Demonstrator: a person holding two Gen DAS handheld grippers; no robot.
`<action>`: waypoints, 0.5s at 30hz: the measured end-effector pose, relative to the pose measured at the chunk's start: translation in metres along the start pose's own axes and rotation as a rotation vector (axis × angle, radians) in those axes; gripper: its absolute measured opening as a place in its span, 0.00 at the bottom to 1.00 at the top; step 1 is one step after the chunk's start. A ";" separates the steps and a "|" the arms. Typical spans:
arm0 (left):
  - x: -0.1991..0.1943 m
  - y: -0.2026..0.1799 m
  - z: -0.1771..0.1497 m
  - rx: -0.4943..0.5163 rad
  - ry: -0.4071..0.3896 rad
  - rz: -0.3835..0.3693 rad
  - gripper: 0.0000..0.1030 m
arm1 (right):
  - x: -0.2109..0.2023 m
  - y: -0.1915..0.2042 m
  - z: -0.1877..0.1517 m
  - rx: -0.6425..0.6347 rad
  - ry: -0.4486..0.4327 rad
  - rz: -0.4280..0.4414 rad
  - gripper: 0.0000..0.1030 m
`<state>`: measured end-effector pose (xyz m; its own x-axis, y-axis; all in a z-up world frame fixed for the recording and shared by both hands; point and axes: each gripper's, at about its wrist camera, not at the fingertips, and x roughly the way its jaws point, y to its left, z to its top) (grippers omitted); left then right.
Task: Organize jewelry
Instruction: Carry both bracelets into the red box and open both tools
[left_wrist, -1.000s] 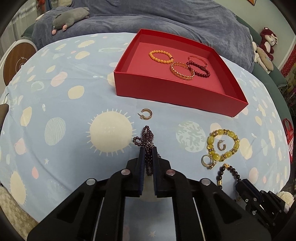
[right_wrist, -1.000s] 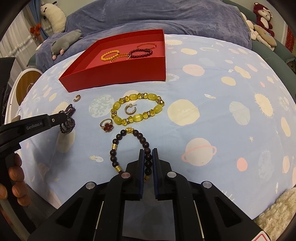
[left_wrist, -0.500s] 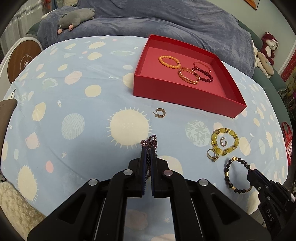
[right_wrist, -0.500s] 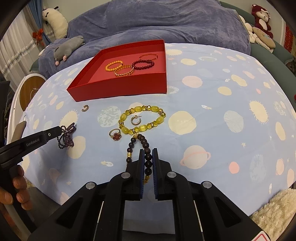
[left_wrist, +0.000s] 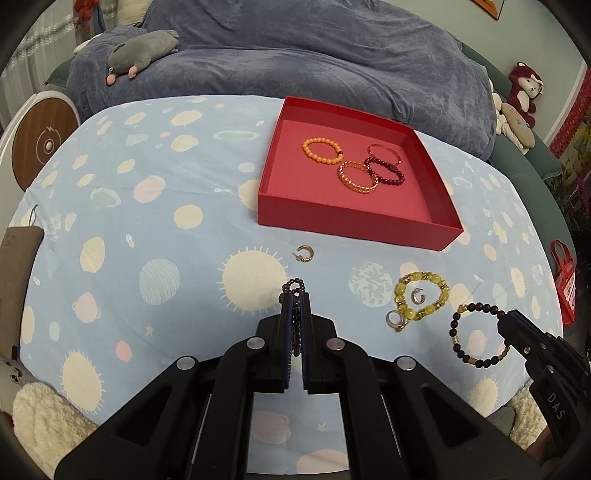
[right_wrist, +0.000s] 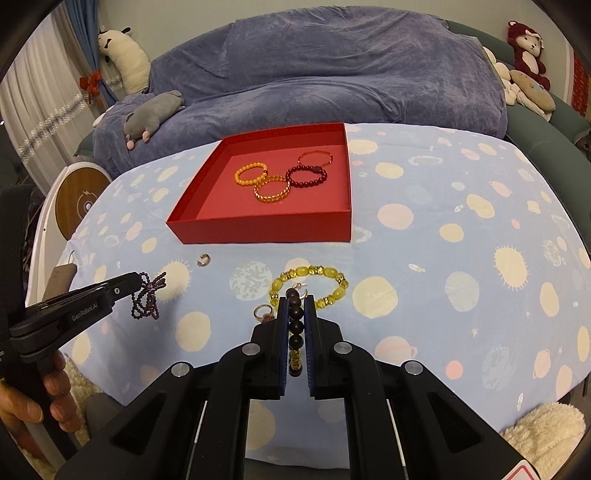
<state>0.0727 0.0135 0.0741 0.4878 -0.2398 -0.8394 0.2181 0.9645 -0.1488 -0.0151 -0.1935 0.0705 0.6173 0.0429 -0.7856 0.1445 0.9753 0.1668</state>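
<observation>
My left gripper (left_wrist: 294, 300) is shut on a purple bead strand (left_wrist: 294, 287) and holds it above the cloth; the strand dangles from it in the right wrist view (right_wrist: 147, 295). My right gripper (right_wrist: 296, 304) is shut on a dark bead bracelet (right_wrist: 295, 325), which hangs as a loop in the left wrist view (left_wrist: 476, 332). The red box (left_wrist: 354, 219) (right_wrist: 266, 230) at the back holds an orange bracelet (left_wrist: 320, 150), a gold one (left_wrist: 358, 177), a dark red one (left_wrist: 384, 171) and a thin red bangle (left_wrist: 384, 151).
On the planet-print cloth lie a yellow bead bracelet (right_wrist: 310, 288) with an earring (right_wrist: 301, 290) inside it, a ring (right_wrist: 263, 312), and a second hoop earring (left_wrist: 304, 253). A blue-covered sofa with a grey plush (left_wrist: 140, 51) stands behind. A fluffy rug (left_wrist: 44, 421) lies below.
Both grippers have risen and pulled back from the cloth, each lifting its bracelet clear. The rest of the jewelry has not moved.
</observation>
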 end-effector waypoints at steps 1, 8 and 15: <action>-0.003 -0.003 0.005 0.008 -0.006 -0.008 0.03 | -0.002 0.001 0.005 -0.006 -0.007 0.004 0.08; -0.016 -0.024 0.055 0.059 -0.065 -0.054 0.03 | -0.006 0.011 0.064 -0.042 -0.073 0.045 0.08; -0.009 -0.043 0.117 0.069 -0.143 -0.100 0.03 | 0.019 0.023 0.128 -0.033 -0.112 0.116 0.08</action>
<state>0.1580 -0.0384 0.1496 0.5746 -0.3523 -0.7388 0.3269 0.9263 -0.1876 0.0991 -0.1982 0.1357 0.7109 0.1330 -0.6906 0.0430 0.9719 0.2315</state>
